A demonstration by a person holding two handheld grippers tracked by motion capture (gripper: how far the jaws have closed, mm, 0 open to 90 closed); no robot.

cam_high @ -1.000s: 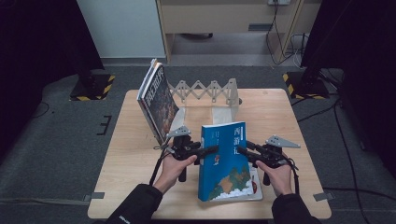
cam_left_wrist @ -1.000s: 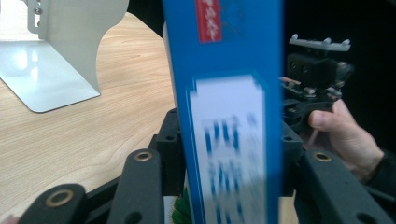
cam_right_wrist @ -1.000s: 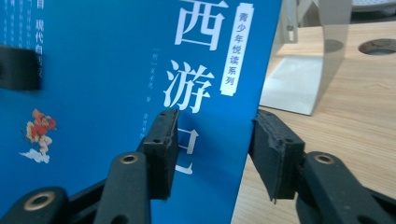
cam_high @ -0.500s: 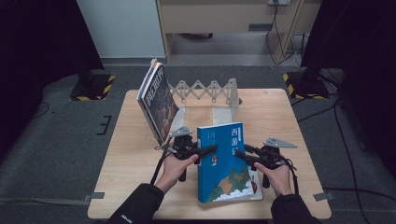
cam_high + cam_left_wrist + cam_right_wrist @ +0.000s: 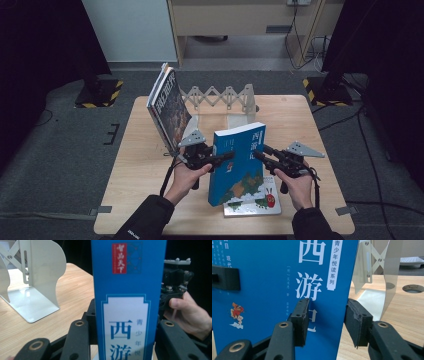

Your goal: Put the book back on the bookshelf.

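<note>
At the middle of the wooden desk (image 5: 145,165) a blue book (image 5: 239,162) stands upright on its bottom edge, its long axis vertical and leaning slightly, cover toward the person, with the left tongs (image 5: 224,156) and right tongs (image 5: 259,154) meeting it from either side. The left tongs (image 5: 120,340) straddle the spine edge, jaws spread about as wide as the book's thickness and close against both faces, though whether they press it I cannot tell. The right tongs (image 5: 325,315) sit over the opposite edge with jaws apart: one pad lies at the cover, the other stands clear of the back with a gap showing. The right gripper view shows the cover lettering and a small cartoon figure; the left gripper view shows the spine and the other hand (image 5: 190,315) beyond. From above, a picture book (image 5: 255,202) lies flat under the blue book's foot, more books (image 5: 169,107) lean at the left end of a white expanding bookend rack (image 5: 225,97).
</note>
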